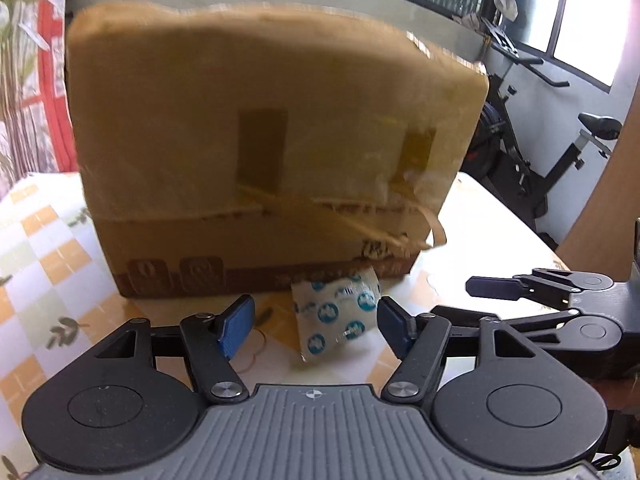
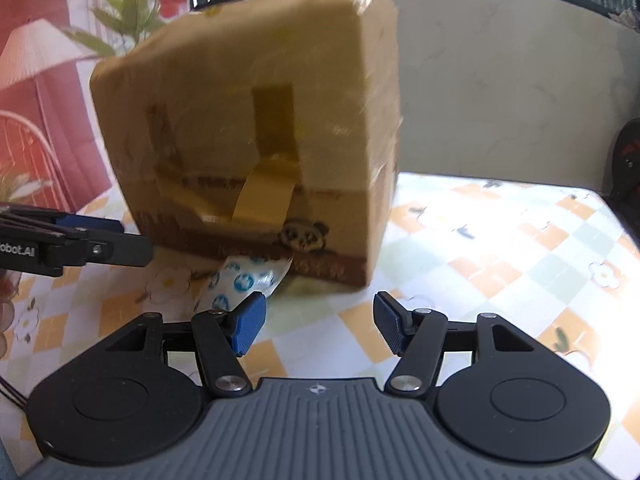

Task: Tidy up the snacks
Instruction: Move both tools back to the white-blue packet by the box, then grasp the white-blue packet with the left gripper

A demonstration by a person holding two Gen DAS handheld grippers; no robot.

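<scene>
The snack packet [image 1: 338, 314] lay on the table [image 1: 48, 248], against the cardboard box [image 1: 256, 140] base, seemingly tucked partly under it. Left gripper [image 1: 316, 326] and right gripper [image 2: 318, 326] stood apart, empty. Closing carelessly could snag the box's loose tape [image 2: 266, 192].

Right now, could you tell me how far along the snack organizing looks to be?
It looks barely started. Nothing visible is sorted yet: the cardboard box stands closed and taped on the checked tablecloth. A single snack packet with blue dots leans at its base. The left gripper is open around that packet without pressing it, and the right gripper is open and empty. Picking up the packet and stowing it remain.
</scene>
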